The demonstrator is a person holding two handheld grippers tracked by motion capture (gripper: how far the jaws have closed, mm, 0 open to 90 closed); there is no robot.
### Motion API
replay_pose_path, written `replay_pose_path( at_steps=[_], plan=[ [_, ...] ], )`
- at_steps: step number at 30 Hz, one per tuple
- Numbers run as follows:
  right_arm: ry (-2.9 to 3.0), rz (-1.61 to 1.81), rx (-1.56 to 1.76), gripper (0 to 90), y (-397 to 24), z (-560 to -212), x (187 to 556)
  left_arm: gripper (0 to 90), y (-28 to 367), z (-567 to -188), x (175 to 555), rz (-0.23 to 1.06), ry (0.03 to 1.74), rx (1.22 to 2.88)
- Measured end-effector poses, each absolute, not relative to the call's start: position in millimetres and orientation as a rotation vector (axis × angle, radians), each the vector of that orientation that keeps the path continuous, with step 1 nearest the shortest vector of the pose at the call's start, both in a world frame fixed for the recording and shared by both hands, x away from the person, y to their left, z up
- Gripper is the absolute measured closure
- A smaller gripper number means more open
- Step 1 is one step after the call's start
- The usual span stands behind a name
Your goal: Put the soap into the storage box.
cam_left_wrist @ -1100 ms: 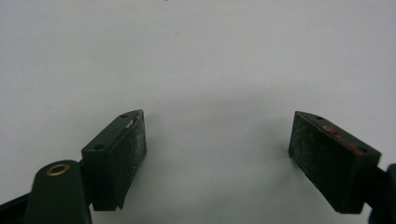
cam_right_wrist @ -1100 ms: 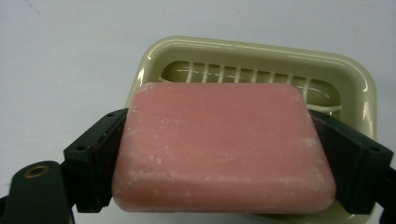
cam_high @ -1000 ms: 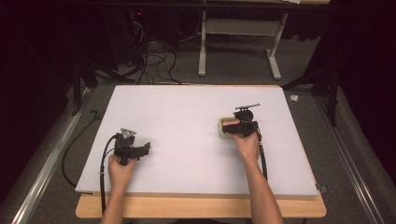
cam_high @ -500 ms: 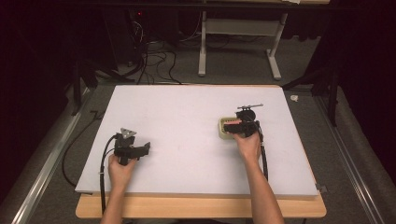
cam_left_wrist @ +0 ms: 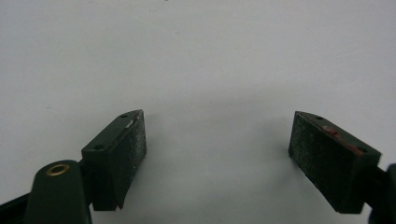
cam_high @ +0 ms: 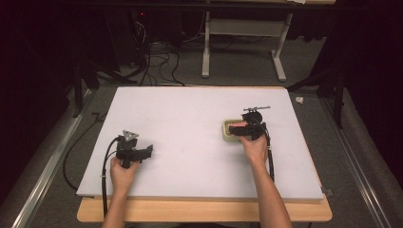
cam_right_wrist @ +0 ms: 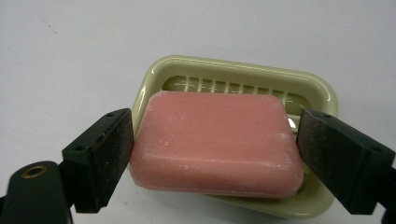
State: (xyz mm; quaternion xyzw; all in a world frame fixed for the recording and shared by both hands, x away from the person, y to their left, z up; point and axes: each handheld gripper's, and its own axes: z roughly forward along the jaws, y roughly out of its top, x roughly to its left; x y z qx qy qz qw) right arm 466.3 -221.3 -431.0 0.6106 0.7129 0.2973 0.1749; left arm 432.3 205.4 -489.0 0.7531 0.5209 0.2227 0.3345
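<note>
In the right gripper view a pink soap bar [cam_right_wrist: 217,142] lies over a pale green soap dish [cam_right_wrist: 233,65], its near end past the dish's front rim. My right gripper [cam_right_wrist: 215,128] has one jaw against each short side of the bar, shut on it. The high view puts this gripper [cam_high: 239,129] at the right of the white board, right at the dish [cam_high: 227,133]. My left gripper [cam_high: 147,150] rests near the board's front left. It is open [cam_left_wrist: 217,135], with bare white surface between its pads.
The white board [cam_high: 190,114] covers a wooden table [cam_high: 204,211]. Cables trail from both grippers toward the front edge. A table frame and loose cables [cam_high: 157,61] stand on the floor behind, and metal rails run along both sides.
Hardly anything differs. The right gripper stays at the soap dish with only a slight shift, and the left gripper has not moved.
</note>
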Motion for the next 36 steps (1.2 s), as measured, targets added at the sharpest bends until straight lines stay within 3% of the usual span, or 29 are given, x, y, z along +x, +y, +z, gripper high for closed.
replay_pose_path(
  at_steps=[36],
  plan=[
    [1.878,1.063,1.602,14.7,-263,-393,424,19.5,205,-489,432,0.581,1.360,1.965]
  ],
)
